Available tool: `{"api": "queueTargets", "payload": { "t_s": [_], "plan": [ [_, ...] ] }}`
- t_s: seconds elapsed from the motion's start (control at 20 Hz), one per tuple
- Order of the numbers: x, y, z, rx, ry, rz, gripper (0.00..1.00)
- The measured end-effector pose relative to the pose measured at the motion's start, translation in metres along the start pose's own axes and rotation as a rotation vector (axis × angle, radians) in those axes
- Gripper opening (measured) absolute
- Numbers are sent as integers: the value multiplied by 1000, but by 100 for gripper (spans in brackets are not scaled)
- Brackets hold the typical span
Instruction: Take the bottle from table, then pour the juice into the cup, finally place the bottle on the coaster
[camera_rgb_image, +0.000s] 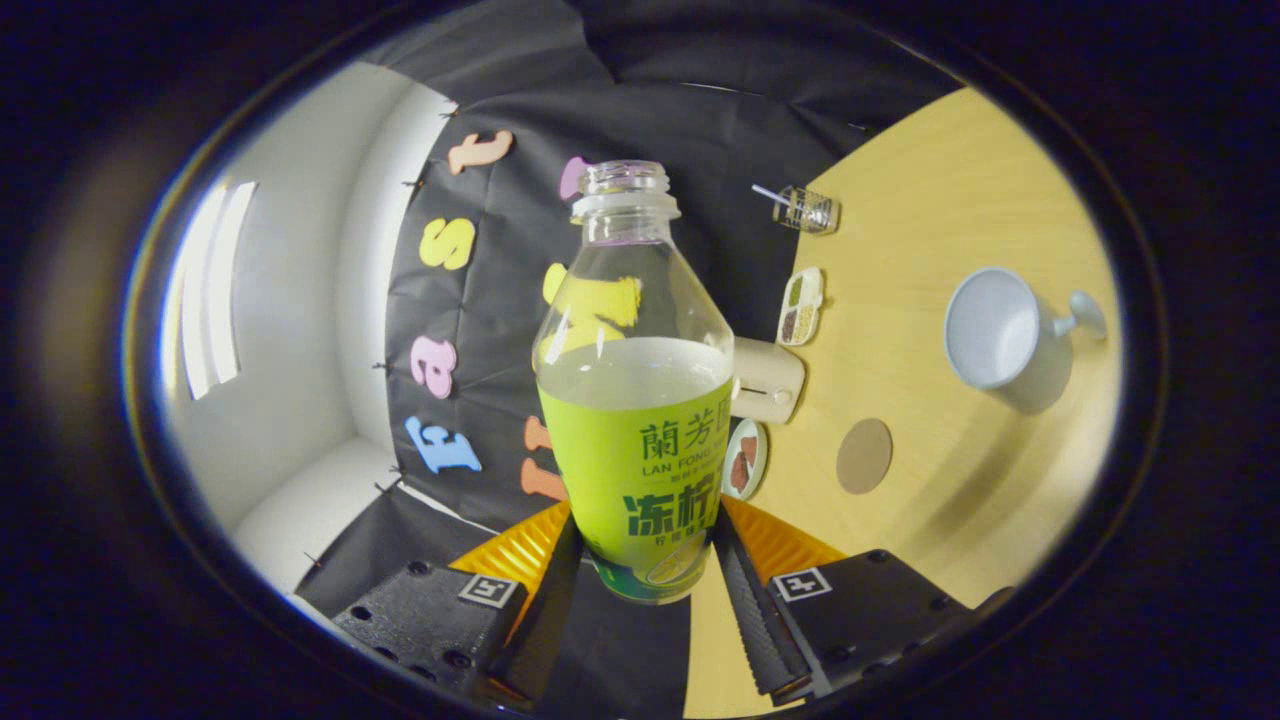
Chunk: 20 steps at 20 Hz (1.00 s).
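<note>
Standing between the two black fingers, the juice bottle (635, 400) is held by its lower body, low on the green label, with its open, uncapped neck pointing away from the gripper (645, 570). Both ribbed finger pads (745, 590) press against its sides, so the tongs are pinching the bottle rather than spread or closed on nothing. The bottle appears lifted clear of the wooden table (940, 200), which tilts off to one side of it.

It looks like clear plastic, roughly half full of pale juice. I judge it moderately weighted at the bottom and light at the top, so the low grip suits it: the mass sits near the fingers. The wall is probably thin enough to give under a hard squeeze, and the glossy label may slip against the pads once the bottle is tipped. With no cap on, any jerk could slop juice out early, and the liquid will shift toward the neck as it tilts.

Beyond the bottle, the white cup (992, 328) sits on the table with its mouth open and its handle on the far side. The round brown coaster (864, 456) lies between the cup and the fingers, apart from both. Closer to the booth wall are a cream-coloured box (770, 380) just behind the bottle, a small tray of grains (801, 306), a little dish (745, 458), and a glass jar (806, 210) further off.
</note>
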<state>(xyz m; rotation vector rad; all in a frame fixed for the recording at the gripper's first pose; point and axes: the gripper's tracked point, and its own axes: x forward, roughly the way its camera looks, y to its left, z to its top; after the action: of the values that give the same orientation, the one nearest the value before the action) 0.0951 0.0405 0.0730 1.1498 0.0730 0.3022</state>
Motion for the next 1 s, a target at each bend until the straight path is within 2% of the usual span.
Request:
{"api": "queueTargets", "payload": {
  "t_s": [0.5,0.75,1.0],
  "plan": [
    [2,-14,8,-615,27,-154,78],
    [38,-28,17,-834,4,-235,79],
    [87,-59,15,-974,16,-350,79]
  ]
}}
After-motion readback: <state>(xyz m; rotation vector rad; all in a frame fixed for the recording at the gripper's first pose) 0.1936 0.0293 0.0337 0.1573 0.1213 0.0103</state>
